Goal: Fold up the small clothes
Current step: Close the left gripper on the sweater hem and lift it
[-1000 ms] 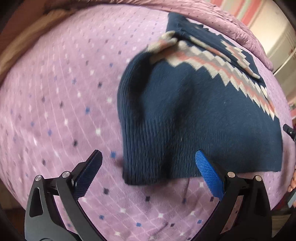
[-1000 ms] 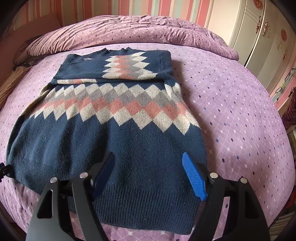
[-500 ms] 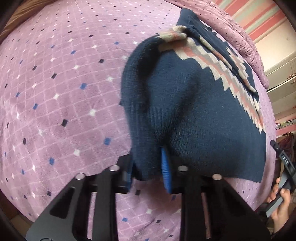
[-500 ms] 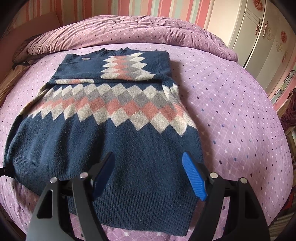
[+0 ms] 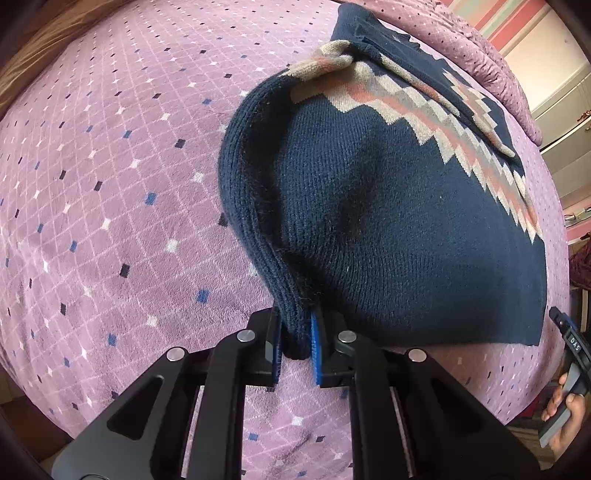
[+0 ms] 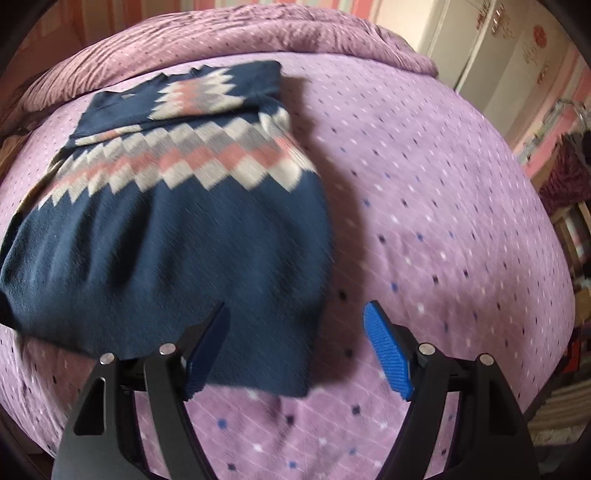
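Note:
A navy knit sweater (image 5: 388, 221) with a grey, pink and cream diamond band lies on the purple bedspread (image 5: 110, 203); its sleeves are folded in. My left gripper (image 5: 295, 347) is shut on the sweater's ribbed bottom-left hem corner, which is bunched and lifted. In the right wrist view the sweater (image 6: 166, 229) lies to the left. My right gripper (image 6: 295, 347) is open and empty, its blue pads straddling the sweater's bottom-right hem corner just above the bed.
A rumpled purple quilt (image 6: 240, 33) lies at the head of the bed. A white wardrobe (image 6: 498, 55) stands to the right. The bed's right edge (image 6: 554, 332) drops toward clutter. The other hand-held gripper (image 5: 569, 373) shows at the left view's right edge.
My left gripper closed on the hem corner and has raised it. My right gripper has shifted right, from over the middle of the hem to its right corner, still open.

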{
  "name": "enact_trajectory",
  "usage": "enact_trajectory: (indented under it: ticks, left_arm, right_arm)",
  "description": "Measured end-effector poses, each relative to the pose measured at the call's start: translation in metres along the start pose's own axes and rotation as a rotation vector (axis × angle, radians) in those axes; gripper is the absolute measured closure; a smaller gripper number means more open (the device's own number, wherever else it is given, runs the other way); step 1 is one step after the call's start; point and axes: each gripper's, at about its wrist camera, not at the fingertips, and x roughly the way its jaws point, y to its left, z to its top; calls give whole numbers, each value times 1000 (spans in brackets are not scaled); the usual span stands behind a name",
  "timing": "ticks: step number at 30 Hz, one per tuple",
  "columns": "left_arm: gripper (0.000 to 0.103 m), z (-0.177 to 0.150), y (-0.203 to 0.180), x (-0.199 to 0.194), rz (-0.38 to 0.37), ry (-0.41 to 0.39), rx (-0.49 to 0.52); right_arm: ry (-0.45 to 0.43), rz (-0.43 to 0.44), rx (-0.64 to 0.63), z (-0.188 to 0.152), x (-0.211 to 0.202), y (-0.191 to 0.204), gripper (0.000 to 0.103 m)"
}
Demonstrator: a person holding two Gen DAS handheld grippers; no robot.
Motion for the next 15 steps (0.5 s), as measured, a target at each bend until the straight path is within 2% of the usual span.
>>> enact_trajectory:
  ticks: [15]
  left_arm:
    - [93,1,-5,3,41,9,30]
  right_arm:
    - [97,102,113,-19,22,-6,28]
